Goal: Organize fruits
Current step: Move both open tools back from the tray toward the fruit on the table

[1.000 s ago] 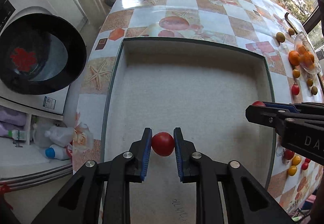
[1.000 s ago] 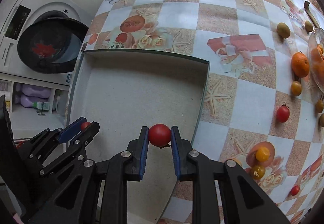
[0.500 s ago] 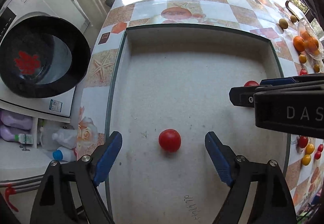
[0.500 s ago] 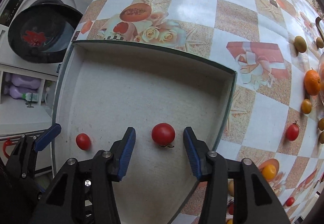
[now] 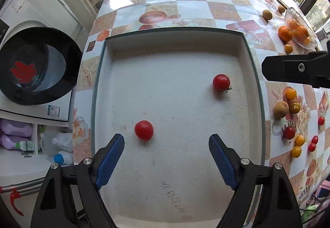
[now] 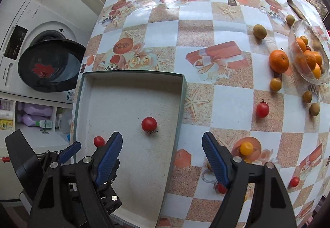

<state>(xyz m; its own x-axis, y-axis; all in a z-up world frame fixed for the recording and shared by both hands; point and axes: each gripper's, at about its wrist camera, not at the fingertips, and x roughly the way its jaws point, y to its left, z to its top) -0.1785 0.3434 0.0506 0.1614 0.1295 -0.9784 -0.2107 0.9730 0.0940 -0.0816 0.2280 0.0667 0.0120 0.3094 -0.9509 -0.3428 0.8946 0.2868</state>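
Tomatoes are what I am sorting: two red ones lie on the floor of the shallow white tray [image 5: 250, 75], well apart from each other. The nearer tomato [image 5: 144, 130] sits just ahead of my left claw [image 5: 166, 158], closer to its left finger; the stemmed tomato [image 5: 221, 83] rests nearer the tray's right wall. Both claws are spread wide and hold nothing. My right claw [image 6: 161, 157] hangs over the tray's right edge, one finger above the tray floor, the other above the tablecloth.

Both fruits are round and the floor looks flat, so I judge a careless brush of a finger could send either one rolling; the low walls should stop it, though a hard knock might hop it over. The stemmed one looks less likely to roll, since its stalk touches the floor.

Outside the tray, loose fruit crowds the right side of the table [image 6: 233, 100]: a yellow tomato [image 6: 246, 148] just beside my right finger, a red tomato [image 6: 262, 110] further out, an orange [image 6: 278, 61] against the glass bowl [image 6: 294, 42]. Sweeping right, I could scatter that cluster. The tray's near edge seems to sit close to the table's edge, with a washing machine [image 6: 31, 30] beyond the left side, so anything pushed that way may drop off. The tray's middle offers open room.
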